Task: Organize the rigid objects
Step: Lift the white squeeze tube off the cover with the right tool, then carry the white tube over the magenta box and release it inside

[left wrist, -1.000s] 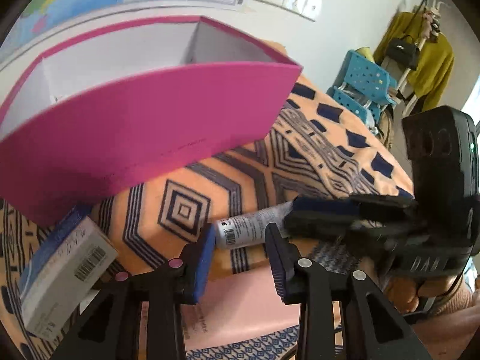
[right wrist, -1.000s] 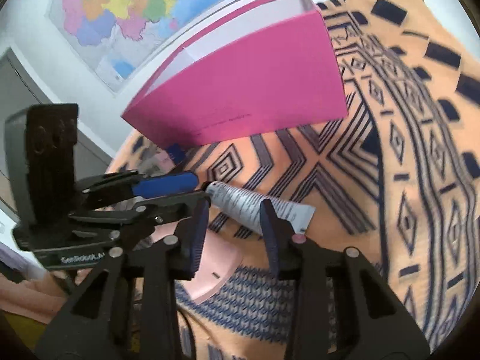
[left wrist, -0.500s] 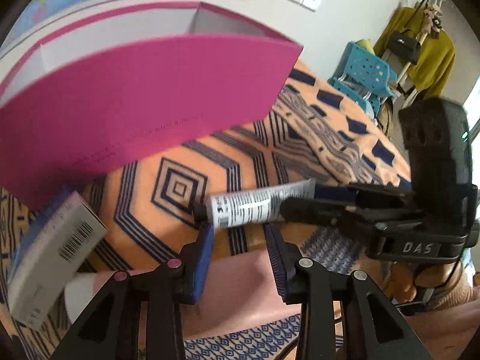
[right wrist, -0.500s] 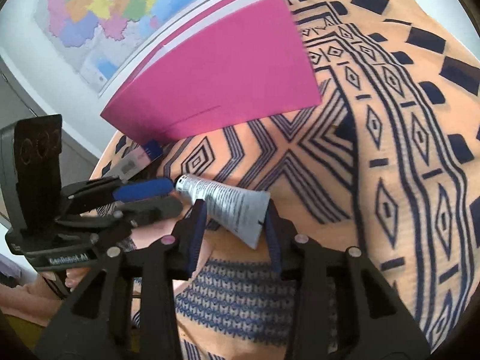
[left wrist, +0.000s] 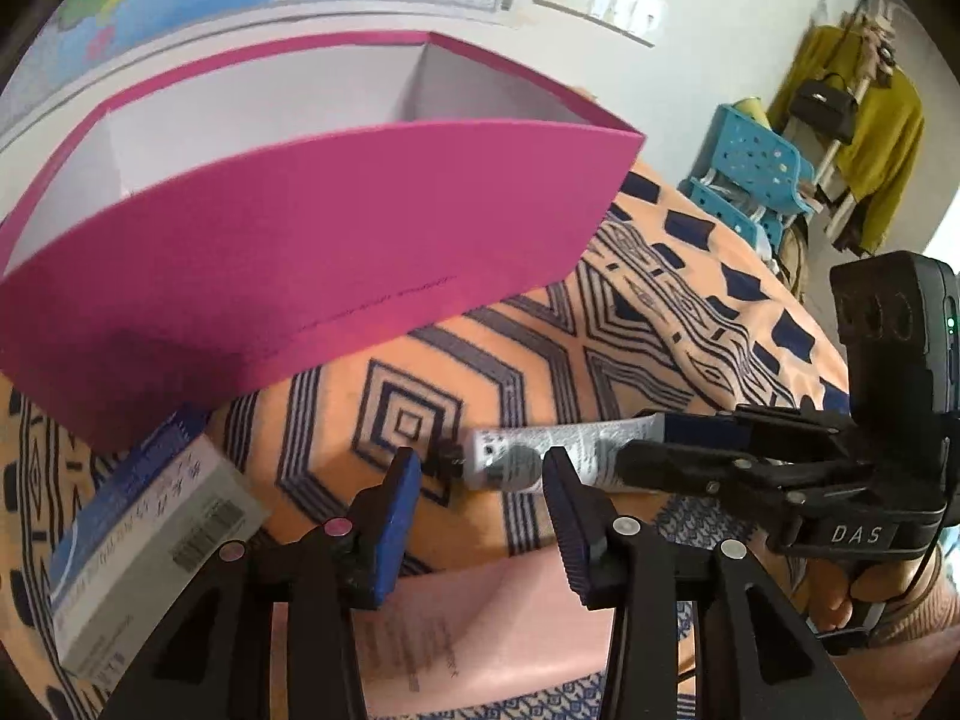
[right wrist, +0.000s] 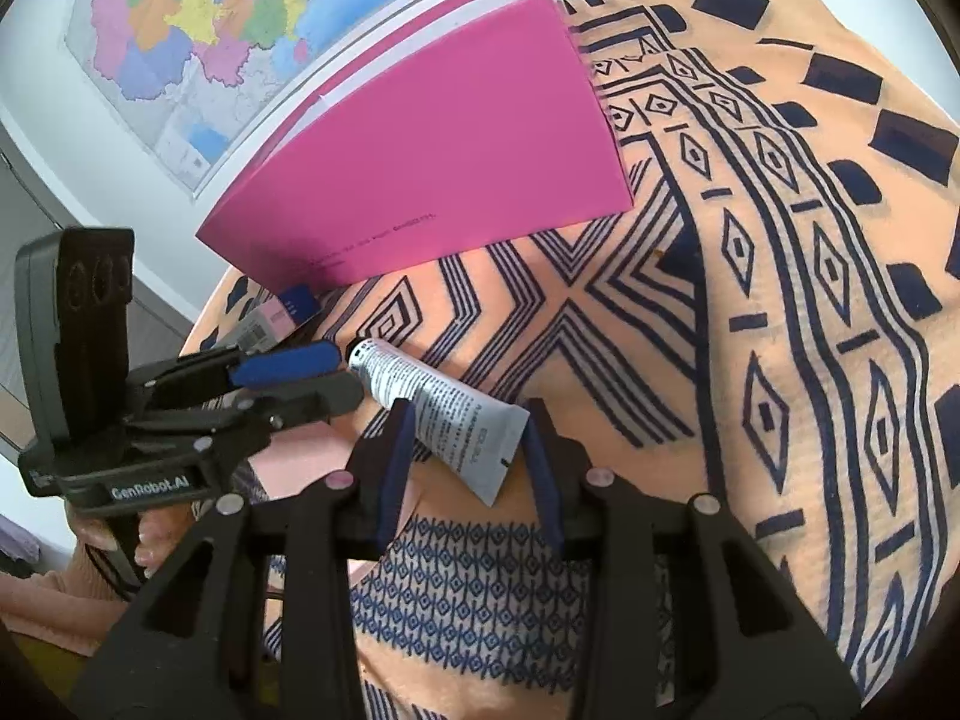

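A white tube (right wrist: 441, 405) with black print and a small dark cap lies flat on the patterned orange cloth. A tall magenta box (left wrist: 312, 240), open-topped and white inside, stands behind it; a white-and-blue carton (left wrist: 144, 546) lies tilted beside the box's near corner.

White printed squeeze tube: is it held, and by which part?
Yes: the right gripper clamps the white printed squeeze tube by its flat crimped tail end.

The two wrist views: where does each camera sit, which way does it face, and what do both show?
Left wrist: sits on the left tongs, faces the open pink cardboard box and the wall; the right tongs and a hand show.
Right wrist: sits on the right tongs, which hold the white printed tube, faces the patterned orange cloth; the left tongs show.
Shared: box, tube, cloth.
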The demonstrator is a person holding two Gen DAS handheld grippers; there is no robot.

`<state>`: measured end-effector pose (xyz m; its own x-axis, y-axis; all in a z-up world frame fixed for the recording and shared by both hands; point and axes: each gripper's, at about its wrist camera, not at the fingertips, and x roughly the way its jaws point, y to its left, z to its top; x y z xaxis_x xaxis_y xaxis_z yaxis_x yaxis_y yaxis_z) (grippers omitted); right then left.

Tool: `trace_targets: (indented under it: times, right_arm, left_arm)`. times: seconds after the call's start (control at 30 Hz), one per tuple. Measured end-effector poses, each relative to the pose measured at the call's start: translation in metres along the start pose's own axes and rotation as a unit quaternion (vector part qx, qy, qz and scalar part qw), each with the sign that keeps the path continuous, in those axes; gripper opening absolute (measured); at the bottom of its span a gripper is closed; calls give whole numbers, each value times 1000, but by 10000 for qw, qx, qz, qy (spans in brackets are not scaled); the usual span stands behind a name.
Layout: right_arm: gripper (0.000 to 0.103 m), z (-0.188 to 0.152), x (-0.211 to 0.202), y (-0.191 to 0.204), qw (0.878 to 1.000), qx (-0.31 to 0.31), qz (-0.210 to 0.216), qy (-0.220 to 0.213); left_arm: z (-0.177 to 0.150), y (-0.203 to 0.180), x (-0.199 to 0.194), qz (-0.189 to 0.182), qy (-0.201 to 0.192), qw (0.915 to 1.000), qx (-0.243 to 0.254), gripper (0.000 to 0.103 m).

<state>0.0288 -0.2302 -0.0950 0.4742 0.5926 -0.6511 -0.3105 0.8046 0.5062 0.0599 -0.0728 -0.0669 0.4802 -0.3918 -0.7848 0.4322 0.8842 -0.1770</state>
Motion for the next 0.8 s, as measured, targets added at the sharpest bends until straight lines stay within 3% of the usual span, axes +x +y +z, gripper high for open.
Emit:
trace_targets:
  times: [0.43, 0.8]
  right_arm:
    - [30, 1, -4, -1, 9999, 107, -48, -87]
    - [30, 17, -26, 14, 9990, -255, -63, -363]
  left_arm:
    - [-2, -7, 1, 28, 125, 9997, -223, 44]
    - [13, -13, -29, 10, -306, 9994, -143, 44]
